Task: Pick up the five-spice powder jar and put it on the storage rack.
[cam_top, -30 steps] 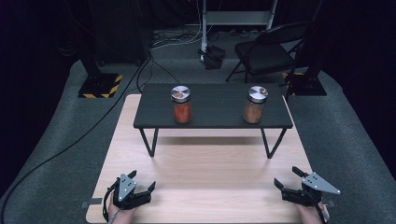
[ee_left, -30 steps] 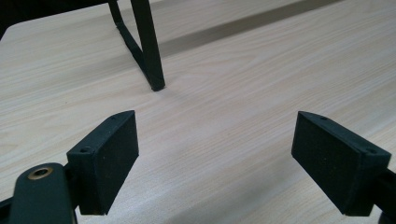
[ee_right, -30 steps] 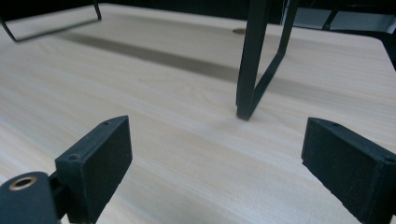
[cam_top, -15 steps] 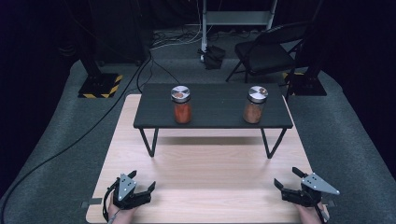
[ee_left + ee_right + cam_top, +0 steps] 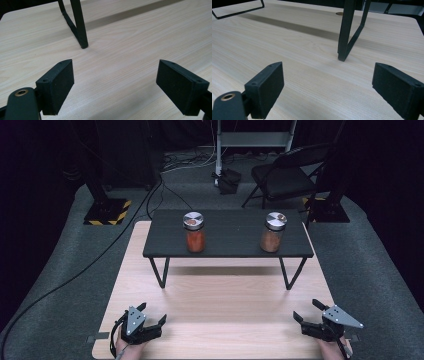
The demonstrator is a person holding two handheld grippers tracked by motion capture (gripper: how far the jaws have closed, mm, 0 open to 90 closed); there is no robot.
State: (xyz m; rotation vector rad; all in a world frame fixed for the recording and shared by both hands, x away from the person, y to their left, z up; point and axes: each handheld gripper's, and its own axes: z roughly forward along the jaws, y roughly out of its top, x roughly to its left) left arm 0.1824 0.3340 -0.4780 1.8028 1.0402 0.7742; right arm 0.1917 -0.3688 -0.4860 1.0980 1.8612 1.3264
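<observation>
- Near the front edge of the wooden desk [image 5: 220,300], the left tongs [image 5: 150,325] and right tongs [image 5: 307,322] rest low, both released wide with nothing between them.
- Well ahead, on the small black stand [image 5: 227,237], sit two jars: the red-filled jar [image 5: 194,232] to the left, the brown-filled jar [image 5: 273,232] to the right, well apart.
- Judging by this layout, a reach comes next: lift clear of the stand's edge, approach each jar level, and close around the glass body below the metal lid.
</observation>
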